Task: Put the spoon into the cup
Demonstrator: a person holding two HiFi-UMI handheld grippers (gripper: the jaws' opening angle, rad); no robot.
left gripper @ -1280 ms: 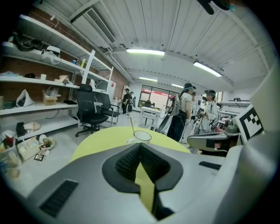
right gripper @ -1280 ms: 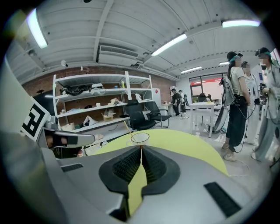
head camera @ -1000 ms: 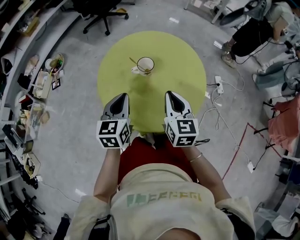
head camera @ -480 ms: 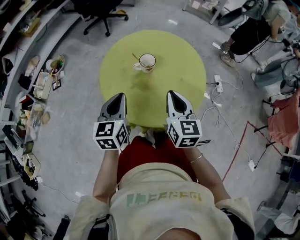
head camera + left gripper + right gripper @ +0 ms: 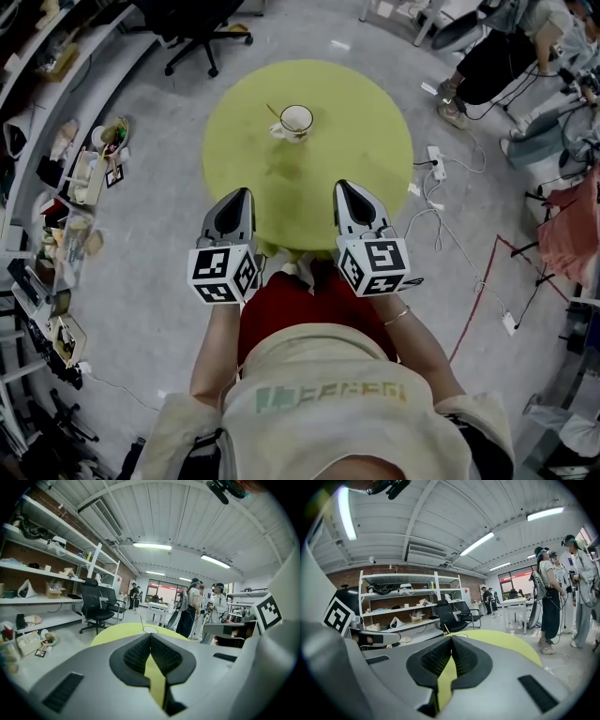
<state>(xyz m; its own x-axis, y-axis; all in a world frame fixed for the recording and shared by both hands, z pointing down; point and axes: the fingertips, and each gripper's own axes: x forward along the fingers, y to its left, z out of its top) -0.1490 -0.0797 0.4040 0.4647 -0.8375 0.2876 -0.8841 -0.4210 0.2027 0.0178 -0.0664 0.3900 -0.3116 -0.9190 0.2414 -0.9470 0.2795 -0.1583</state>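
A white cup (image 5: pixel 296 121) stands on the far half of the round yellow-green table (image 5: pixel 356 122), with a spoon (image 5: pixel 277 114) leaning in it, handle up to the left. In the left gripper view the cup's rim (image 5: pixel 150 629) and the spoon handle (image 5: pixel 140 620) show just beyond the jaws. My left gripper (image 5: pixel 239 193) and right gripper (image 5: pixel 343 187) hover side by side over the table's near edge, both shut with nothing held. In the right gripper view the jaw tips (image 5: pixel 451 637) hide most of the cup; only the thin spoon handle (image 5: pixel 446 629) pokes up.
A black office chair (image 5: pixel 192 28) stands beyond the table at the far left. Shelves with clutter (image 5: pixel 66 187) run along the left. Cables and a power strip (image 5: pixel 436 169) lie on the floor to the right. People stand at the far right (image 5: pixel 548 602).
Both grippers have stayed side by side at the table's near edge, shut. The view has shifted slightly, so the cup appears a little higher in the head view.
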